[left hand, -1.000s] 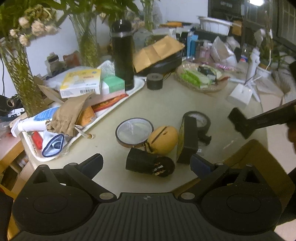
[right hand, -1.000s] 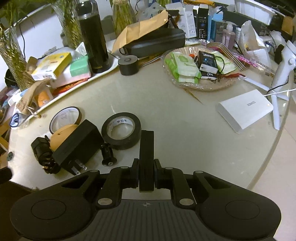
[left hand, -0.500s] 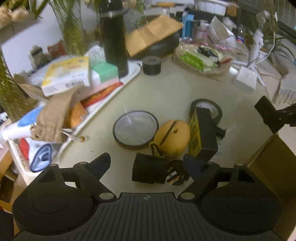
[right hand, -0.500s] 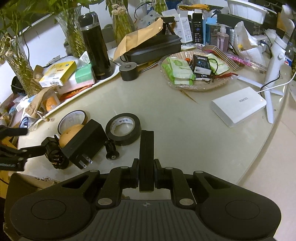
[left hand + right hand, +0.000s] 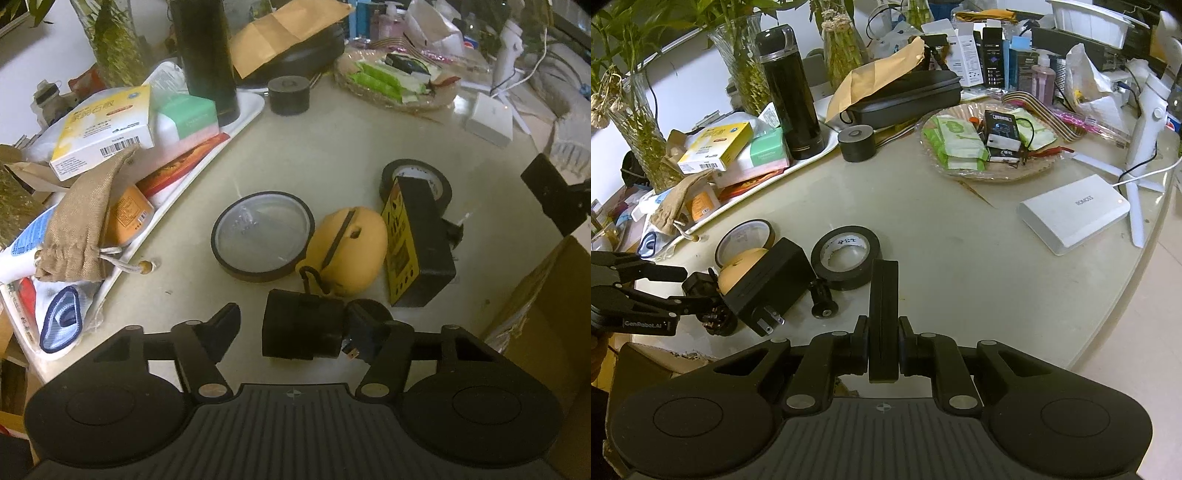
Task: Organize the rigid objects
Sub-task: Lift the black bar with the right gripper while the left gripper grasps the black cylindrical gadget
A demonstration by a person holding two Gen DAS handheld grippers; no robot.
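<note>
Near the front edge of the smooth, pale, round table, a cluster of small rigid objects is seen. A chunky black plug adapter with a blocky body and a round pronged end lies between the 2 fingers of the left gripper. Its jaws have just been closing around the adapter; the right finger appears to touch the pronged end, while a gap is left at the left finger, so no firm pinch is made out. Just behind the adapter rests an egg-shaped, matte yellow case with a dark seam and loop. Beside it stands a rectangular black power brick with a yellow label, its metal prongs visible from the right wrist view. A flat round tin with a clear lid lies to the left, and a glossy roll of black tape lies behind the brick. A small black knob-like part is seen near the tape.

The right gripper is held with its 2 flat black fingers pressed together, nothing between them.

Along the table's far left, a white tray is loaded with a yellow cardboard box, a coarse burlap pouch and a tall black cylindrical flask.
</note>
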